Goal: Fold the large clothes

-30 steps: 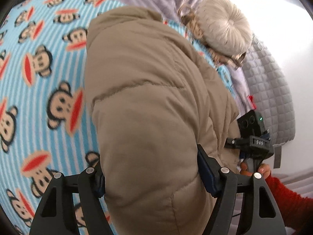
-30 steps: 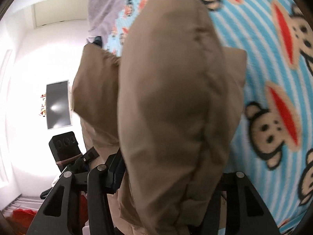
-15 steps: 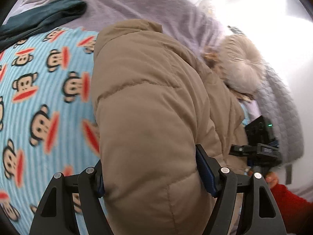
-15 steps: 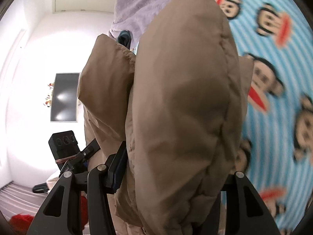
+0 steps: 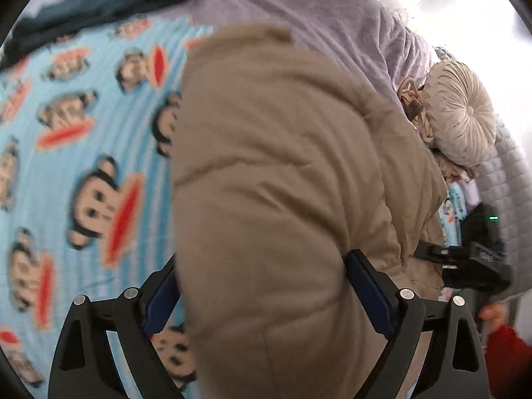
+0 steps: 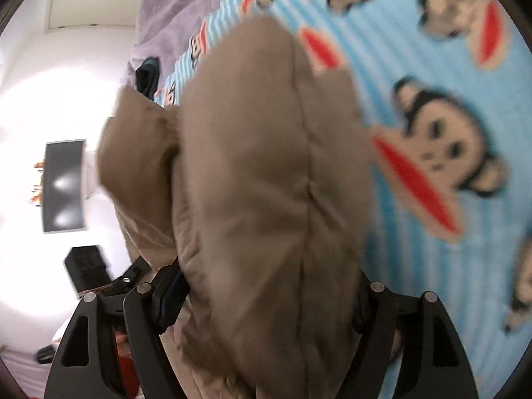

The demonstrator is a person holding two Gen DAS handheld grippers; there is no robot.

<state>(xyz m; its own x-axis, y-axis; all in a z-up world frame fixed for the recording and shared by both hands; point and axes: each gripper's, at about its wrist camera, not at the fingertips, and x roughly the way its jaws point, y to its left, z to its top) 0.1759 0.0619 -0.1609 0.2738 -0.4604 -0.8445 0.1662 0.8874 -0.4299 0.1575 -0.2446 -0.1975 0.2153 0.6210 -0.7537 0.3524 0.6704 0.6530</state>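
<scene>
Above a bed: both tongs hold one tan puffer jacket (image 5: 276, 179) clear of the monkey-print blanket (image 5: 83, 173). Your left tongs (image 5: 262, 286) are clamped on a thick padded roll of it, and your right tongs (image 6: 269, 296) are clamped on another bulky fold, with a looser flap hanging on the side away from the blanket. The other gripper shows beside the jacket in each wrist view, so your two grips sit close together on the same edge.

To do this step well, keep both grips firm; the filling is springy and, by the look of it, could squeeze out of the jaws. Carry the edge level over the blanket and lower both sides together so the padding lands flat rather than bunched. Set it down short of the lilac quilt (image 5: 316, 10), the dark garment (image 5: 99, 3) and the round cushion (image 5: 462, 113) beyond the jacket. Let go only once the fold rests on itself.
</scene>
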